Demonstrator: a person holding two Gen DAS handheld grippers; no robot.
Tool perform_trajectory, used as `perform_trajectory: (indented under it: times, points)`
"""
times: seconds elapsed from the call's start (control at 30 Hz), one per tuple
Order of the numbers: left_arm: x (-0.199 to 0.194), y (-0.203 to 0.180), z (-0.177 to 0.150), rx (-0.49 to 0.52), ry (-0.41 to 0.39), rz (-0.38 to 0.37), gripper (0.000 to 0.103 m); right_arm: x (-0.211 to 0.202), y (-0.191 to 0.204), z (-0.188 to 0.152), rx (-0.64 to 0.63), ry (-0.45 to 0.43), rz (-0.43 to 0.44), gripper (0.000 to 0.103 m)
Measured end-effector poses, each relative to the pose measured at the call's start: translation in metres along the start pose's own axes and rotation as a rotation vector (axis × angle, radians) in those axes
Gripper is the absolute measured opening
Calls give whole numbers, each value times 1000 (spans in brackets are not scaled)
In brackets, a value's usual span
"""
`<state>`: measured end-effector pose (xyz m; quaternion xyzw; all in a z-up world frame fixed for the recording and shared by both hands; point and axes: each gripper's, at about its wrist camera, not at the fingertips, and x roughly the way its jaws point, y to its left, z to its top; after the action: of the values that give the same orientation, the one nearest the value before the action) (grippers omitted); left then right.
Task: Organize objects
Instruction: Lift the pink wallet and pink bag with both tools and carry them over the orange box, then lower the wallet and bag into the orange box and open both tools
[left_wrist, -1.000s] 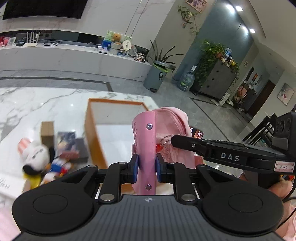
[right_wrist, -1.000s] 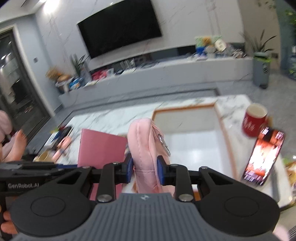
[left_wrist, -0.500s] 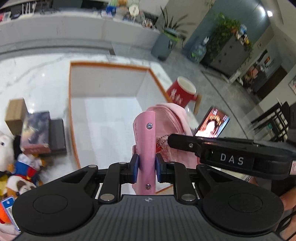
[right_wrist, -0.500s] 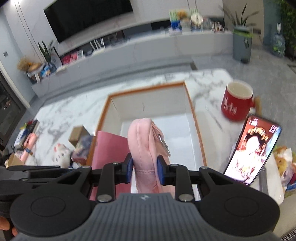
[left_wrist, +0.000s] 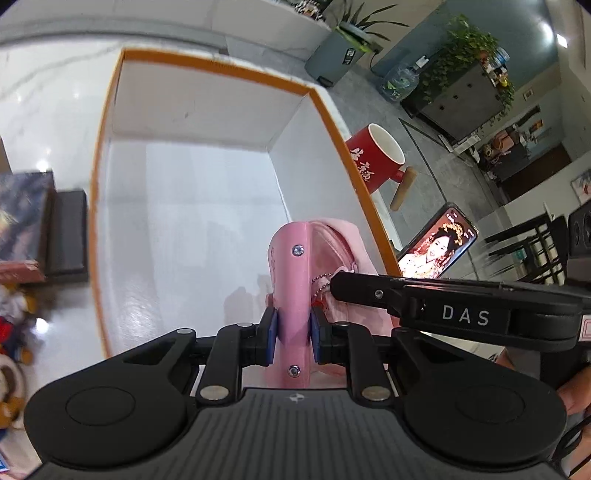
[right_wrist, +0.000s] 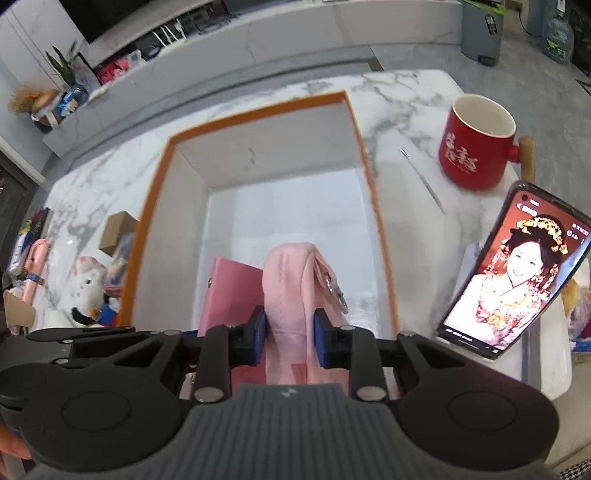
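A soft pink bag (right_wrist: 288, 280) hangs between both grippers over the near end of a white box with an orange rim (right_wrist: 258, 110). My right gripper (right_wrist: 290, 332) is shut on the bag's padded edge beside its metal clasp. My left gripper (left_wrist: 293, 332) is shut on the bag's flat pink riveted panel (left_wrist: 291, 266), which also shows as a pink sheet (right_wrist: 232, 291) in the right wrist view. One black finger (left_wrist: 369, 291) of the right gripper crosses the left wrist view from the right. The box (left_wrist: 221, 70) holds nothing under the bag.
A red mug (right_wrist: 476, 147) with a wooden handle and a propped phone (right_wrist: 513, 273) with a lit screen stand right of the box on the marble table (right_wrist: 406, 96). Plush toys (right_wrist: 86, 284), a small cardboard box (right_wrist: 118, 232) and dark flat boxes (left_wrist: 22, 218) lie to its left.
Both grippers have carried the pink bag forward and down, tilting more steeply. The box, a second ago ahead of them, now fills the view beneath the bag. Both grips are unchanged.
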<state>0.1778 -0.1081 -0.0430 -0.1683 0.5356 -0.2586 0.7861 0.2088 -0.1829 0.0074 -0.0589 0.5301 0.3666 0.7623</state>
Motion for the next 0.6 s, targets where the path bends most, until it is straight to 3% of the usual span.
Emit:
perform_trajectory:
  times: [0.3,0.6]
  points:
    - [26,9,0,-92,38,39,20,19,-17,6,28,86,-48,29]
    - [36,12,-8,-121,51,40,20,14,-10,10,-44,81,-67,35]
